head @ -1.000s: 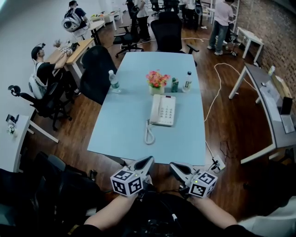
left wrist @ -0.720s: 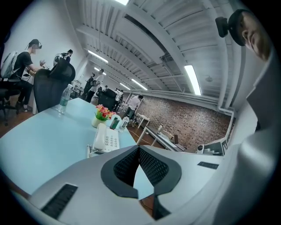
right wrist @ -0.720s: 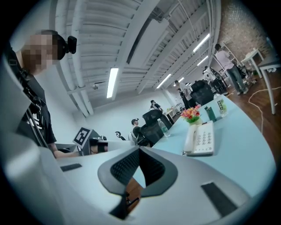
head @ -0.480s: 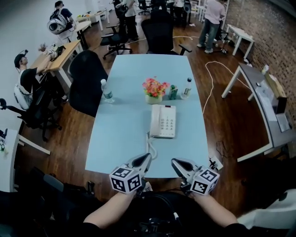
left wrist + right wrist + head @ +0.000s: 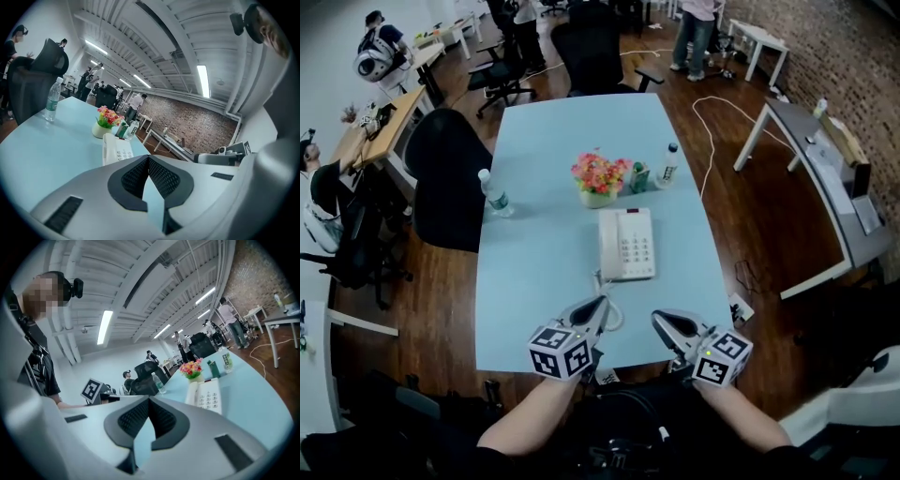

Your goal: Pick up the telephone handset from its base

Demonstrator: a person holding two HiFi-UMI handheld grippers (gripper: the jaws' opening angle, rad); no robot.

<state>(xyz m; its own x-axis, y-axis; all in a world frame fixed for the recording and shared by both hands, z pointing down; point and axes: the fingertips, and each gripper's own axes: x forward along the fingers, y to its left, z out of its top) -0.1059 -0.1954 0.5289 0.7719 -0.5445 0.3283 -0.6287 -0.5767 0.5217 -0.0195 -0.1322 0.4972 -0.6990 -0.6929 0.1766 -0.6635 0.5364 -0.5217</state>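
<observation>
You have both tools low over the near edge of the table (image 5: 534, 272), the left gripper (image 5: 600, 305) and the right gripper (image 5: 659, 320) side by side and aimed at the telephone (image 5: 637, 246). That looks like a lining-up stance before any grasp. Each gripper's jaws are together with nothing between them, so they must part before either can take anything. The telephone sits in the middle of the table, well short of the flowers (image 5: 598, 176) and the small bottle (image 5: 667, 164) on its far side, which leaves you an open path from the near side. The handset (image 5: 608, 246) lies flat in its cradle along the left side of the base. Its long axis runs from near to far, almost straight away from you. The coiled cord (image 5: 606, 298) trails off its near end toward your left gripper, which is just beside it. Your left gripper is probably the better placed for the lift, with its jaws closing across the handset's narrow width.
</observation>
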